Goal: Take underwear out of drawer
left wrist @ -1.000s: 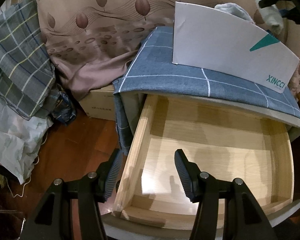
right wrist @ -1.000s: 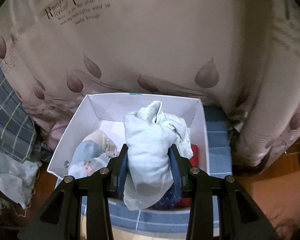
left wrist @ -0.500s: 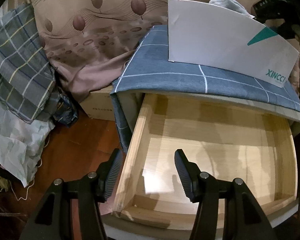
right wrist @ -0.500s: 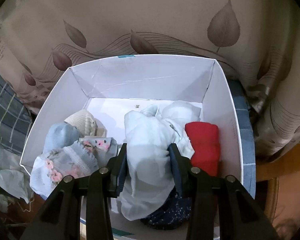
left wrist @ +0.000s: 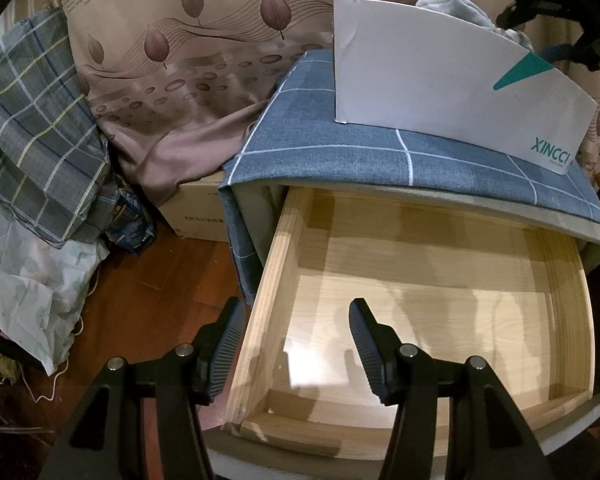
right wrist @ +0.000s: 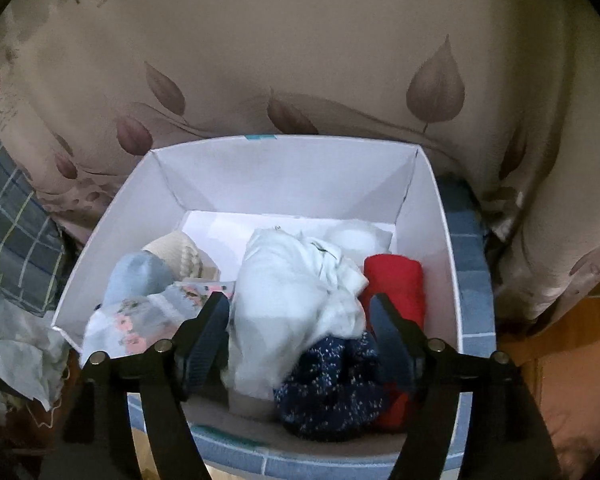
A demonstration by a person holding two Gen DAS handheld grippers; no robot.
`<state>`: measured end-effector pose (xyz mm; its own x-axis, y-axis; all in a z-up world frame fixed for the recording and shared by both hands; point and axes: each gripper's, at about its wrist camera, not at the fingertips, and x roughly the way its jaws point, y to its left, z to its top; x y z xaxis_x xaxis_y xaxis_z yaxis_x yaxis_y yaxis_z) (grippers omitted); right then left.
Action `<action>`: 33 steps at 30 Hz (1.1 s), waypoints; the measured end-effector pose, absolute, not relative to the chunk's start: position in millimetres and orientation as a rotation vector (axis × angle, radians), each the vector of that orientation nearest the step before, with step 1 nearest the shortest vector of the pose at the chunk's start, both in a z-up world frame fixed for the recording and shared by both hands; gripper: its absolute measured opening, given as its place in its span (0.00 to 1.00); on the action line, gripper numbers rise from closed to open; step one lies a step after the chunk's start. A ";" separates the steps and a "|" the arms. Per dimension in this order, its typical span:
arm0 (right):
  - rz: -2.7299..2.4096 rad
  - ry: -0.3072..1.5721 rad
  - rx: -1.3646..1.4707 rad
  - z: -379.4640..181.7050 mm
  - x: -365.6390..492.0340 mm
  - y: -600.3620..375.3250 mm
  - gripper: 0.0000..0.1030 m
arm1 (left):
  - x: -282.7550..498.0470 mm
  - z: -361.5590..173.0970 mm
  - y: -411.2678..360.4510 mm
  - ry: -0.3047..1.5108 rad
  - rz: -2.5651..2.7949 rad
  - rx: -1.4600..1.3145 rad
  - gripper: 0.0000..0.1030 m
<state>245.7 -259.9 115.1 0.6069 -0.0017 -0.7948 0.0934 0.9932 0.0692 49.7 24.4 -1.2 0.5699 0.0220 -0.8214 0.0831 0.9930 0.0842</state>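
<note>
The wooden drawer (left wrist: 276, 280) is pulled out and nothing lies on its bare floor. My left gripper (left wrist: 295, 308) hangs open over the drawer's left wall, holding nothing. A white box (right wrist: 284, 176) stands on the blue-checked cabinet top (left wrist: 340, 152). In it lies a pale blue-white underwear bundle (right wrist: 288, 280), which also shows over the box's rim (left wrist: 452, 6) in the left wrist view. My right gripper (right wrist: 299, 300) is just above the box, its jaws opening. The bundle sits loose between them, resting on the other clothes.
The box also holds a red roll (right wrist: 394, 284), a navy dotted piece (right wrist: 332, 384), a floral piece (right wrist: 140, 316) and a cream knit (right wrist: 180, 252). A leaf-print curtain (right wrist: 300, 60) hangs behind. A cardboard box (left wrist: 196, 216) and piled bedding (left wrist: 32, 140) sit left of the cabinet.
My right gripper sank toward the white box with the pale bundle in it, then its jaws spread and the bundle settled among the clothes. The left gripper stayed put.
</note>
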 end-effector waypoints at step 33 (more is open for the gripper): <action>-0.128 0.967 0.120 -8.5 -8.0 -246.6 0.87 | 28.4 -1.1 6.0 0.961 -0.102 0.154 0.54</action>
